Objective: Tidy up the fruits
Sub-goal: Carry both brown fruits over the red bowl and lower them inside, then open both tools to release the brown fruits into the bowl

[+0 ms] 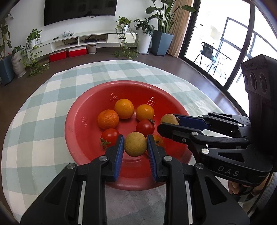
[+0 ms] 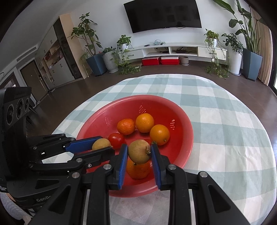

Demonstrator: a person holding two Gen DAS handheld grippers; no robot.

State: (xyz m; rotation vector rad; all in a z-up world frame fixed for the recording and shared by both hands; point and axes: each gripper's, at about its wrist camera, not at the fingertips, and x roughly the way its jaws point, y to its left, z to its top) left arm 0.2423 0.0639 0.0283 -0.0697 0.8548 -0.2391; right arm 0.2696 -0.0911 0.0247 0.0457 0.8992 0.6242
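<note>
1. Left gripper (image 1: 135,144): closed on a yellow-brown round fruit (image 1: 135,144), its blue pads (image 1: 119,152) pressing the fruit on both sides, above the near part of the red colander (image 1: 77,110).
2. Right gripper (image 2: 139,152): closed on a second yellow-brown fruit (image 2: 139,152), stem end facing the right-hand pad, held above an orange (image 2: 138,170) that lies near the colander's near rim.
3. In the left wrist view the right gripper (image 1: 168,121) enters from the right side and its fruit (image 1: 168,119) shows past the black finger; in the right wrist view the left gripper (image 2: 102,144) enters from the left with its fruit (image 2: 101,144).
4. Red colander: stands on the bench (image 1: 43,107), which is covered by a pale green and white checked cloth, towards the near edge.
5. Colander contents, mid-bowl: two tomatoes (image 1: 110,135) (image 1: 145,127), the nearer with its green calyx pointing to the near left.
6. Colander contents, far side: a mandarin (image 1: 108,119) and two oranges (image 1: 124,108) (image 1: 144,112), close together below the perforated wall.
7. Beyond the bench's far edge: dark floor, potted plants (image 2: 90,43), a white low cabinet (image 2: 173,49) with two red boxes (image 2: 160,60) beneath, and a wall-mounted television (image 2: 162,14).
</note>
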